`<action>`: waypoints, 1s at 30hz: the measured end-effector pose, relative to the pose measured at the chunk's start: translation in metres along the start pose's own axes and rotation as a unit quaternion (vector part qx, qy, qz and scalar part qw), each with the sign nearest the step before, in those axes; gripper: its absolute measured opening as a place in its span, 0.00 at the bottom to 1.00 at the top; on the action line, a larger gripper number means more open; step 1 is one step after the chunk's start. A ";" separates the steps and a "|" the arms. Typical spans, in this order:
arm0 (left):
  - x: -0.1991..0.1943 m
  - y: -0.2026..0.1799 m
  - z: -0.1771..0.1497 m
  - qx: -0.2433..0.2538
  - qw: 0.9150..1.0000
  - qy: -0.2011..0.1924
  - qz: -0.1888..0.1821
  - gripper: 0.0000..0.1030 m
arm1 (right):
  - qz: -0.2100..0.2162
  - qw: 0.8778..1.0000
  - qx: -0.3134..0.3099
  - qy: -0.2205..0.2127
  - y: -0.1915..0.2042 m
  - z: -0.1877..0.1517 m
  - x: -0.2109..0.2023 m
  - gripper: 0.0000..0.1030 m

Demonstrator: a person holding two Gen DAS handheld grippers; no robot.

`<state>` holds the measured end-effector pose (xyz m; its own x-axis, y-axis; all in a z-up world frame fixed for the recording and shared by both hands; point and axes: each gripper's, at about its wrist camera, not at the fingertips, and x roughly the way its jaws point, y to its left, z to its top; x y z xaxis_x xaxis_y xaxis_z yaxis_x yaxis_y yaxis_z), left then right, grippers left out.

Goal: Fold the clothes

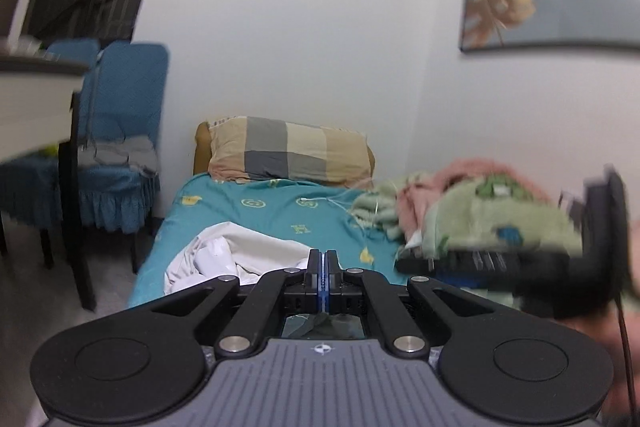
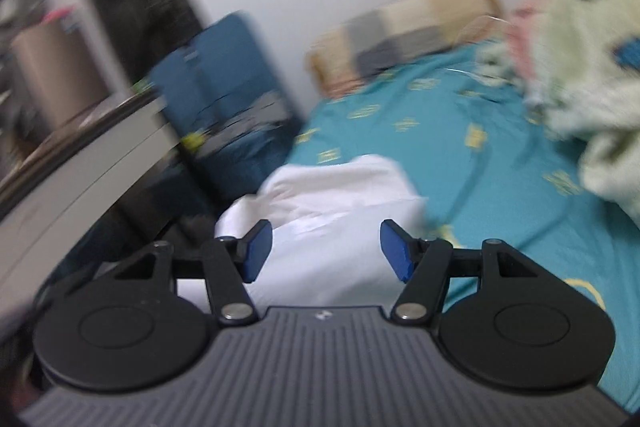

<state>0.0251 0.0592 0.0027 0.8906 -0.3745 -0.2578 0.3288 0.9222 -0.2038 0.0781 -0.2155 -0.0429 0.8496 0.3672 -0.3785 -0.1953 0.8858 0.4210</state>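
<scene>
While crumpled, white garment (image 2: 340, 203) lies w/ no clear axis.

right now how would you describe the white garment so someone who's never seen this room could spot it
Find the bed with the teal sheet and the checked pillow at its head. The white garment lies crumpled near the bed's foot, on the side toward the blue chairs. It is the only plain white cloth; the blanket opposite is green and pink.

A teal-sheeted bed (image 1: 280, 215) carries a crumpled white garment (image 1: 224, 255), checked pillow (image 1: 288, 155) and blankets (image 1: 480, 211).
</scene>
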 end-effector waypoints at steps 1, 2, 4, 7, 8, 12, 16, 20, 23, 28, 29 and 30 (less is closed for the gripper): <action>0.001 0.007 0.001 -0.016 1.000 -0.001 -0.002 0.01 | 0.012 1.000 -0.020 0.005 0.008 -0.003 -0.001 0.62; 0.002 0.013 0.001 -0.032 0.999 -0.003 -0.005 0.01 | 0.016 0.999 -0.041 0.010 0.017 -0.008 0.000 0.62; 0.004 0.022 0.001 -0.049 0.999 -0.004 -0.006 0.01 | 0.014 0.997 -0.078 0.016 0.034 -0.018 0.008 0.61; 0.009 0.031 0.000 -0.063 0.998 -0.002 -0.001 0.01 | 0.011 0.994 -0.110 0.010 0.058 -0.032 0.023 0.61; 0.010 0.034 0.000 -0.066 0.998 -0.001 0.002 0.01 | 0.011 0.993 -0.114 0.002 0.064 -0.035 0.029 0.61; 0.016 0.041 -0.005 -0.081 0.997 0.009 0.014 0.01 | -0.038 0.990 -0.131 -0.043 0.076 -0.040 0.048 0.60; 0.023 0.036 -0.008 -0.079 0.997 0.008 0.011 0.01 | -0.114 0.985 -0.096 -0.090 0.059 -0.038 0.049 0.61; 0.028 0.025 -0.011 -0.069 0.998 -0.001 0.007 0.01 | -0.168 0.973 -0.080 -0.134 0.046 -0.031 0.033 0.61; 0.031 0.018 -0.013 -0.061 0.998 -0.008 0.004 0.01 | -0.205 0.964 -0.105 -0.132 0.046 -0.030 0.030 0.62; 0.029 0.017 -0.012 -0.071 0.997 -0.024 0.001 0.01 | -0.242 0.969 -0.046 -0.013 0.004 -0.038 0.055 0.60; 0.028 0.018 -0.011 -0.073 0.997 -0.025 0.003 0.01 | -0.248 0.968 -0.034 0.011 -0.004 -0.040 0.060 0.59; 0.028 0.018 -0.012 -0.073 0.997 -0.025 0.005 0.01 | -0.252 0.967 -0.016 0.024 -0.012 -0.041 0.062 0.59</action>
<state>0.0524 0.0641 -0.0193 0.9096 -0.3564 -0.2137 0.2737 0.9007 -0.3374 0.1131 -0.1915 -0.1047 0.8171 -0.1018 -0.5674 0.2225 0.9637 0.1475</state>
